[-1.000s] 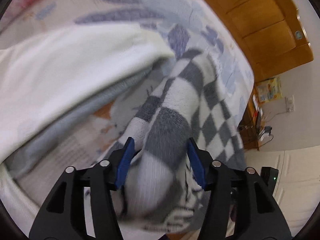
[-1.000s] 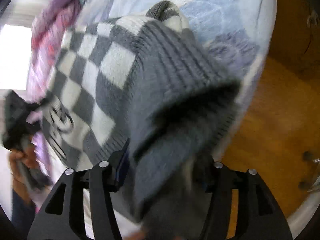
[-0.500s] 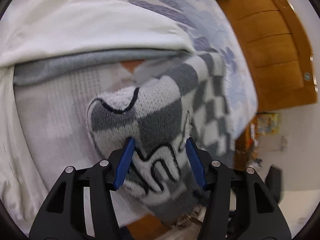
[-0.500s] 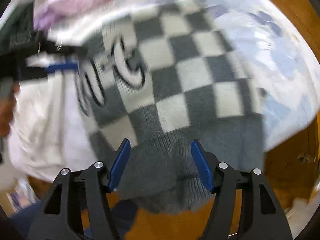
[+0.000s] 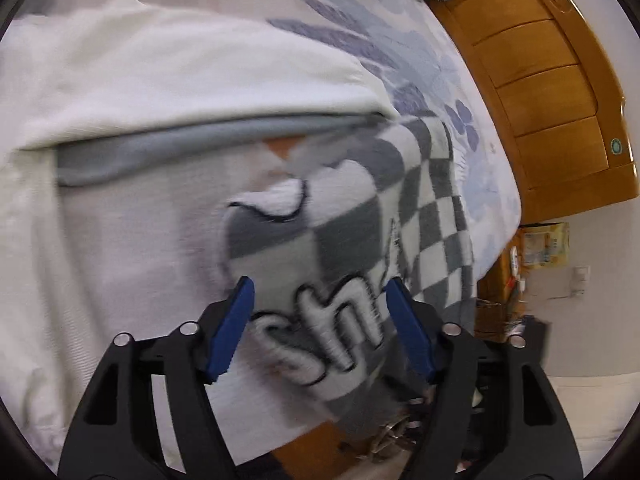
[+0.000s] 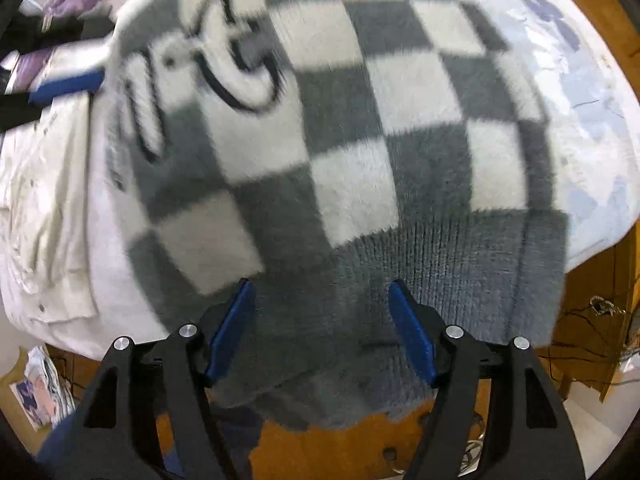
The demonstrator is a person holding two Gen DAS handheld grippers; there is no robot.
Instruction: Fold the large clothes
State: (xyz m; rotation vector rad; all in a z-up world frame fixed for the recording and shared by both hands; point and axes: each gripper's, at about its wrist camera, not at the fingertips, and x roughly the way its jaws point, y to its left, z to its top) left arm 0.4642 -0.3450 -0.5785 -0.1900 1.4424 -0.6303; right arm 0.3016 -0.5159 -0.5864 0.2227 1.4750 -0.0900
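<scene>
sweater (image 6: 360, 128) — thick, soft, floppy | left tool (image 5: 320, 320) wide open astride lettered fold | right tool (image 6: 320, 320) wide open, empty — take ribbed hem

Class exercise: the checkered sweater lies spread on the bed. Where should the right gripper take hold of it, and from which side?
Grip the grey ribbed hem of the checkered sweater, coming from the bed's near edge. That band hangs over the edge toward the open right gripper, so one finger can slip under it; it also looks thick and firm, probably less likely to stretch than the fuzzy squares.
</scene>
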